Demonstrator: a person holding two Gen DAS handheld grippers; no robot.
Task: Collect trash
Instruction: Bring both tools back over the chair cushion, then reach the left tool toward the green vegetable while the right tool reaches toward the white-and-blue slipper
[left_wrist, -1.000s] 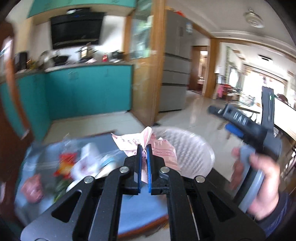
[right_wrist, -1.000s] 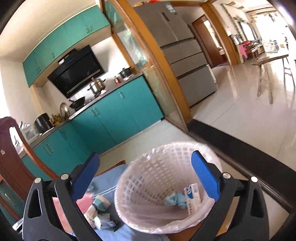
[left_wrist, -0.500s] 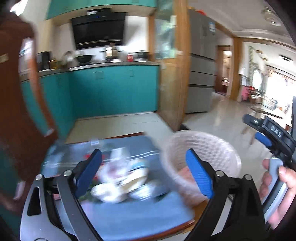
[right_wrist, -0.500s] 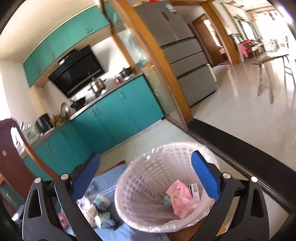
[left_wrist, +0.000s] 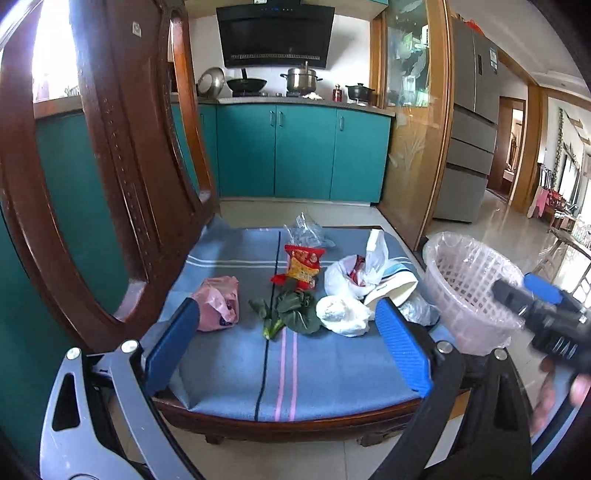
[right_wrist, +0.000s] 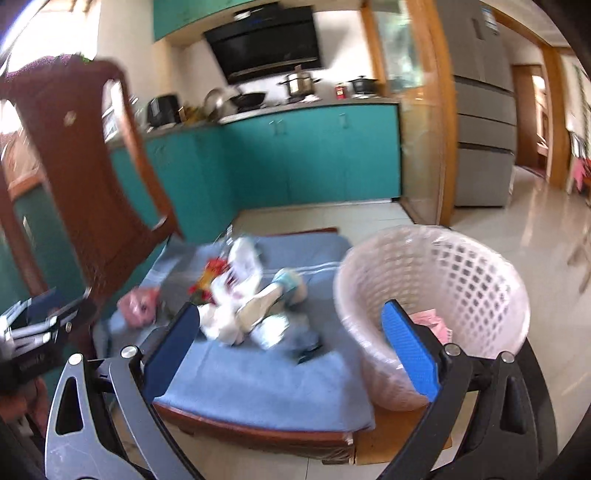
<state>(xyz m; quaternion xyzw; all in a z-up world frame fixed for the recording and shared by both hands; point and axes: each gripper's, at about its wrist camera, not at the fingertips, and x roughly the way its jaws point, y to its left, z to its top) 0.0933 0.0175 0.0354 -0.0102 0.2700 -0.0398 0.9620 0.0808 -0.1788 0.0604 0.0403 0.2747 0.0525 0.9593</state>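
Note:
Trash lies on a blue striped cushion (left_wrist: 236, 354): a pink bag (left_wrist: 218, 302), a red snack packet (left_wrist: 303, 264), green leaves (left_wrist: 291, 310), a white plastic bag (left_wrist: 354, 273) and a crumpled white wad (left_wrist: 341, 314). My left gripper (left_wrist: 288, 343) hangs in front of the pile, its jaws opening wide with nothing between them. A white lattice basket (right_wrist: 436, 280) stands at the cushion's right end with a pink wrapper (right_wrist: 434, 326) inside. My right gripper (right_wrist: 293, 345) is open and empty, one finger (right_wrist: 410, 350) in front of the basket wall. The pile (right_wrist: 240, 306) is blurred in this view.
A dark wooden chair back (left_wrist: 122, 177) rises on the left of the cushion. Teal kitchen cabinets (left_wrist: 303, 155) stand behind, with a tiled floor (left_wrist: 517, 225) to the right. The right gripper's black housing (left_wrist: 543, 317) and a hand show at the right edge.
The left gripper let go of the pink wrapper, which now lies in the basket, and opened wide. Both grippers swung left, from the basket toward the trash on the cushion.

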